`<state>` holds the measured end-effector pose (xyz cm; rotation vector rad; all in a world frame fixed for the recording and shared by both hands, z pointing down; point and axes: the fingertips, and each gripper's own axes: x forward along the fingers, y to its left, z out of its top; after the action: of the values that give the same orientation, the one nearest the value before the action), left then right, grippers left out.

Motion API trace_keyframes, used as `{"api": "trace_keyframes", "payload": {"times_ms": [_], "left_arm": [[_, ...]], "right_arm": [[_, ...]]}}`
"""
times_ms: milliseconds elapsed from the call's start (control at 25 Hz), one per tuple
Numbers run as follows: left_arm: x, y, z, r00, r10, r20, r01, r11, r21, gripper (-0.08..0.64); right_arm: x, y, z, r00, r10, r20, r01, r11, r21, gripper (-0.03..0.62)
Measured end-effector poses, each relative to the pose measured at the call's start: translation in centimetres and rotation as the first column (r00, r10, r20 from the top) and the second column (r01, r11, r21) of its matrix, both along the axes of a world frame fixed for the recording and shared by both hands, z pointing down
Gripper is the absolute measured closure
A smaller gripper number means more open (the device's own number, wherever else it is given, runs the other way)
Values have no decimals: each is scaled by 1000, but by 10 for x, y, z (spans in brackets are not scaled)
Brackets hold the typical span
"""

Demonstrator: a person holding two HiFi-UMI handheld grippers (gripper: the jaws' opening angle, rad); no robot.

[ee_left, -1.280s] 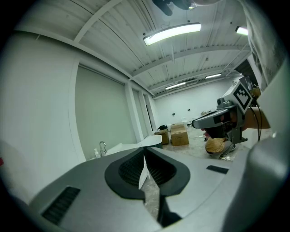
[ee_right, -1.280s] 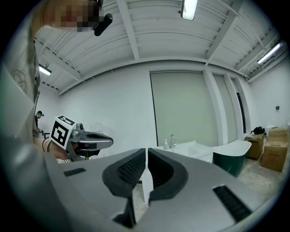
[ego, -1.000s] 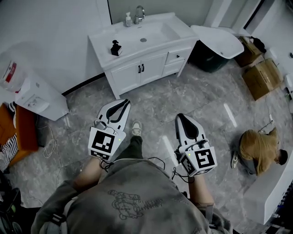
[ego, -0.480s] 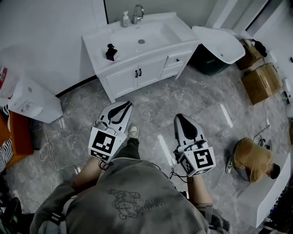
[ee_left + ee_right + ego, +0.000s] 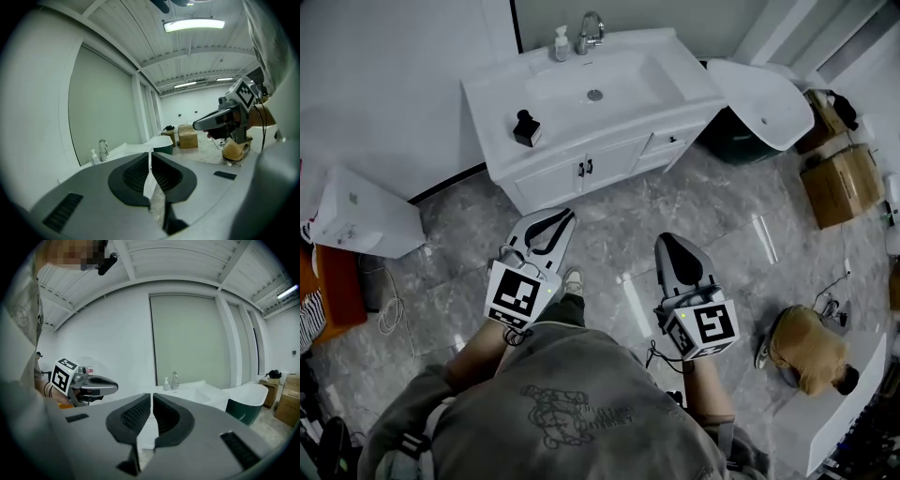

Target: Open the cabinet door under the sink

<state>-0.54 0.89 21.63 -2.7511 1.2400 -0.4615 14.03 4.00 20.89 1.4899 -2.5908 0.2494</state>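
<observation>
Head view: the white vanity [image 5: 675, 103] stands at the far side of the grey tiled floor [image 5: 694, 211], against the wall. The sink [image 5: 595, 84] is set in its top, with a faucet [image 5: 592, 28] and a soap bottle [image 5: 561, 42] at the far rim and a small dark object [image 5: 523, 128] on the left of the counter. The cabinet door [image 5: 558, 178] under the sink is closed; its dark handles [image 5: 584, 168] sit at the centre seam.

The left gripper [image 5: 566, 214] and the right gripper [image 5: 667, 240] are held side by side at the near side and point toward the vanity, well apart from it. A shoe [image 5: 573, 279] shows between them.

Left gripper view: the left gripper [image 5: 150, 152] has its jaws together with nothing between them. Right gripper view: the right gripper [image 5: 152, 394] likewise has its jaws together and empty.

A white tub [image 5: 759, 89] and cardboard boxes [image 5: 839, 183] lie to the right of the vanity. A crouched person [image 5: 806, 352] is on the floor at the near right.
</observation>
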Motion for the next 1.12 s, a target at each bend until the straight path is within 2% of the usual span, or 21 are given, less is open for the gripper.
{"api": "trace_keyframes", "payload": {"times_ms": [280, 480, 680, 920, 1120], "left_arm": [[-6, -74, 11, 1000, -11, -2, 11, 1000, -28, 531], [-17, -115, 25, 1000, -25, -8, 25, 998, -50, 531], [-26, -139, 37, 998, -64, -27, 62, 995, -75, 531], [-25, -153, 59, 993, -116, -9, 114, 988, -106, 531], [-19, -167, 69, 978, -206, -17, 203, 972, -116, 530]], "right_arm": [[-11, -83, 7, 1000, -13, -24, 13, 1000, -26, 557], [-26, -134, 14, 996, -47, -79, 43, 998, -51, 557], [-37, -170, 21, 994, -70, -85, 67, 997, -44, 557], [-35, -197, 42, 994, -89, -66, 87, 996, -36, 557], [-29, -224, 57, 986, -162, -47, 159, 986, -51, 557]]}}
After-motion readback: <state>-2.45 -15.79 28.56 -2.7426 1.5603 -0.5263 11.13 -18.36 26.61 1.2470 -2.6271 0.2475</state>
